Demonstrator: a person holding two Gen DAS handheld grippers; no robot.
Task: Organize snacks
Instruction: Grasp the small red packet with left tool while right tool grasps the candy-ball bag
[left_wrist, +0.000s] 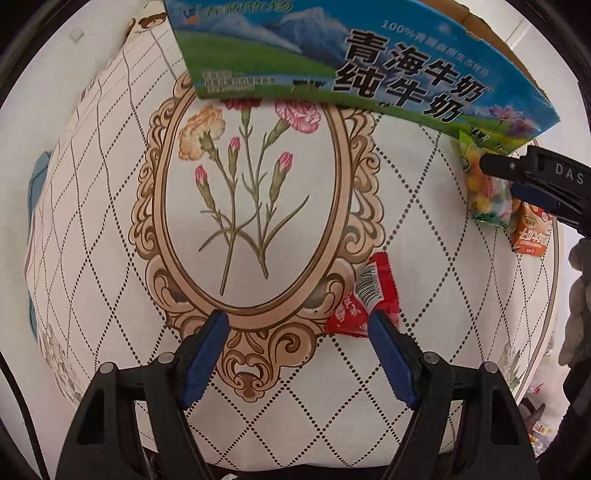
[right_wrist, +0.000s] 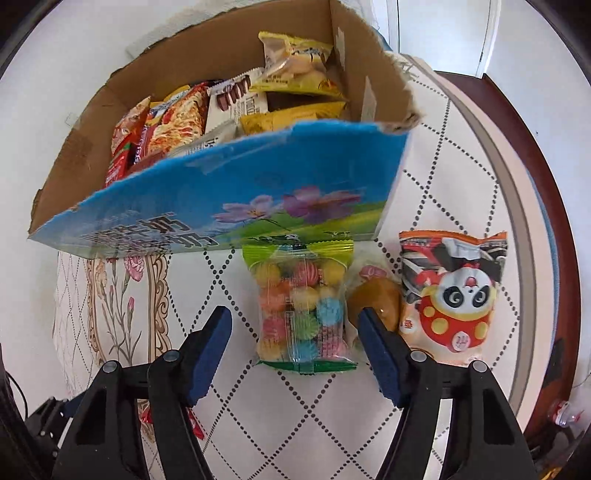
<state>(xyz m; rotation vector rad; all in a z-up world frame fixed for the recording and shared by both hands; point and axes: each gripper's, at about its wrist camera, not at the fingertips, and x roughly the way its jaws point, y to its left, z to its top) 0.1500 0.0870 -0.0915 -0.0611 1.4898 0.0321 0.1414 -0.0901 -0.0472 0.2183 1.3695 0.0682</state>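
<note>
A blue milk carton box (right_wrist: 236, 192) stands on the patterned table and holds several snack packs (right_wrist: 236, 99); it also shows in the left wrist view (left_wrist: 369, 59). A clear bag of coloured candies (right_wrist: 301, 306) lies in front of the box, between the spread fingers of my right gripper (right_wrist: 295, 321), which is open and empty just above it. A small bun pack (right_wrist: 373, 291) and a panda snack pack (right_wrist: 452, 291) lie to its right. My left gripper (left_wrist: 297, 321) is open and empty over the table, with a red packet (left_wrist: 365, 299) by its right finger.
The tablecloth (left_wrist: 258, 192) has a flower medallion and a diamond pattern. The table's round edge (right_wrist: 517, 206) runs close on the right. The right gripper (left_wrist: 535, 181) shows in the left wrist view over the candy bag (left_wrist: 484, 188) and an orange pack (left_wrist: 532, 229).
</note>
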